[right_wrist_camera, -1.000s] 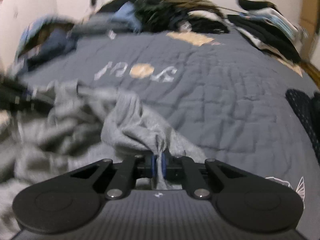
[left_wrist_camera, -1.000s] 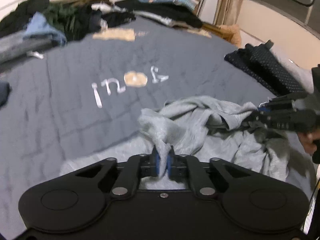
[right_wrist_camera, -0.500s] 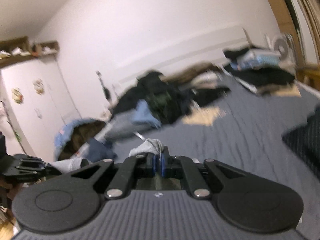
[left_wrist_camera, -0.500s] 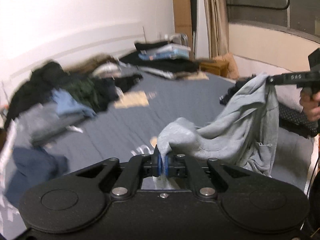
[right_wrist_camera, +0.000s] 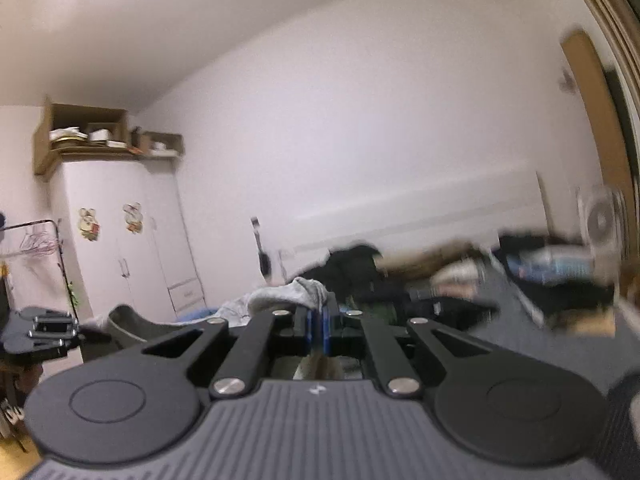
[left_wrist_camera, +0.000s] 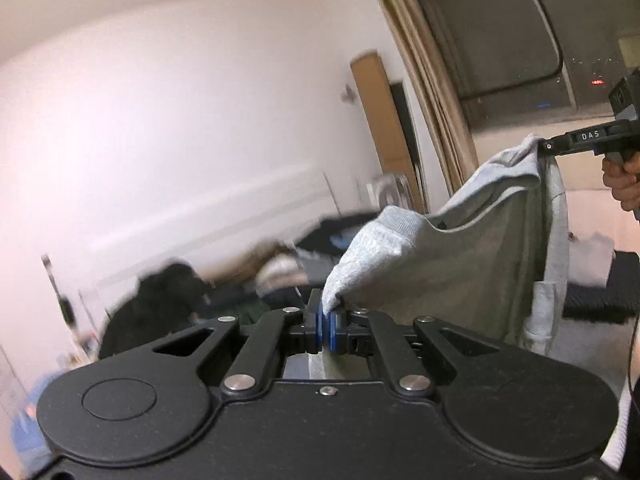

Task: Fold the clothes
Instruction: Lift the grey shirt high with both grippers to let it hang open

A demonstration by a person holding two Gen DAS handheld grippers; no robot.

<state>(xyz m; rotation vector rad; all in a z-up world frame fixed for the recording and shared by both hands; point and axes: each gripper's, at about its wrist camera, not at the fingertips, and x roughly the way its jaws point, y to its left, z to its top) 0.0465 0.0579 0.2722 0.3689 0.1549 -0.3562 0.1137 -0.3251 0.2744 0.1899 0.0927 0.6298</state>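
1. The left gripper [left_wrist_camera: 327,327] has its jaws clamped on one edge of the grey garment [left_wrist_camera: 460,264].
2. The right gripper [right_wrist_camera: 318,330] pinches another edge, jaws together on cloth.
3. The garment hangs between them, above the bed [right_wrist_camera: 520,344].

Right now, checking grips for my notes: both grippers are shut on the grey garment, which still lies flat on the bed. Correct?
Not quite. Both the left gripper and the right gripper are shut on the grey garment, but it hangs in the air between them, off the bed, as the left wrist view shows.
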